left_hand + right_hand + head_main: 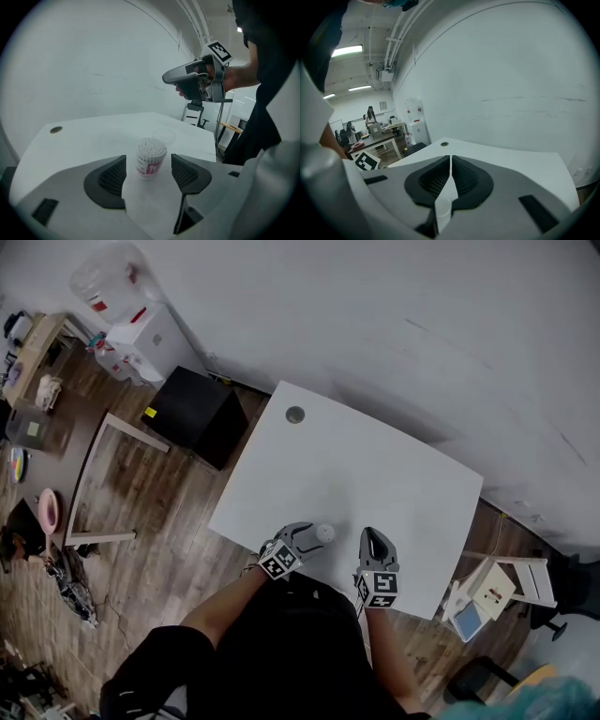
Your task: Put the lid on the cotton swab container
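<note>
A black box [192, 409] sits on the wooden floor, well off to the left of the cotton swab container [151, 158] and beside the far-left corner of the white table [375, 474] on which the container stands. A round grey grommet [295, 414] is set into the tabletop, far beyond the container and near the table's back edge.

The left gripper [305, 538] comes in from the container's left, near the table's front edge, with its jaws spread wide. In the left gripper view the container stands upright in the gap ahead of the two dark ribbed pads [112, 174], touching neither of them. Its top is uncovered, and the white swab tips show as a packed dome above a pink and white label.

Just beyond the container and slightly to its right, a clear round lid [164, 136] lies flat on the table, faint against the white surface.

The right gripper [375, 538] is to the container's right, apart from it. Its jaws are closed together with only a thin slit between them.
</note>
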Tool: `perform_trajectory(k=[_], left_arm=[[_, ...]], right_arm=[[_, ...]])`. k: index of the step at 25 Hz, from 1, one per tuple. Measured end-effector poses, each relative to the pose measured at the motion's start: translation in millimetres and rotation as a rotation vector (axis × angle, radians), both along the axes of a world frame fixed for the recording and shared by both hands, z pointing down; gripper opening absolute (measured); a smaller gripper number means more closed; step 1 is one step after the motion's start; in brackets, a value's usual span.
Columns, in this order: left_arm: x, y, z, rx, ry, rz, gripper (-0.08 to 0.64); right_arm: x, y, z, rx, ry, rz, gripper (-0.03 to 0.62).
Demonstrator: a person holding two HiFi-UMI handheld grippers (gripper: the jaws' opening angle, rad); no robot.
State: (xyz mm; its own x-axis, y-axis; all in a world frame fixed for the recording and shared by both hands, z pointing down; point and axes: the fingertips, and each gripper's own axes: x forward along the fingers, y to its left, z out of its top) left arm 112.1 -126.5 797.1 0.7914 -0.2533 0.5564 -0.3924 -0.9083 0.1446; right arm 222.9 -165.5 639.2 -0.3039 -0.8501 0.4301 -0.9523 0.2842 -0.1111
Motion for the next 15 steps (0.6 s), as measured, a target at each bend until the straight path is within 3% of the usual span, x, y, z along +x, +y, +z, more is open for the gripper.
perform_trajectory(k=[7, 15], left_arm=[[9.7, -1.6, 23.4, -0.042, -0.02, -0.008, 0.29], [18.2, -9.5, 29.5, -0.018, -0.025, -0.039, 0.288]], right_arm=[[1.1, 6.9, 20.7, -0.052, 0.005, -0.024, 0.035], [7.5, 10.1, 38.2, -0.091, -0.026, -0.014, 0.035]])
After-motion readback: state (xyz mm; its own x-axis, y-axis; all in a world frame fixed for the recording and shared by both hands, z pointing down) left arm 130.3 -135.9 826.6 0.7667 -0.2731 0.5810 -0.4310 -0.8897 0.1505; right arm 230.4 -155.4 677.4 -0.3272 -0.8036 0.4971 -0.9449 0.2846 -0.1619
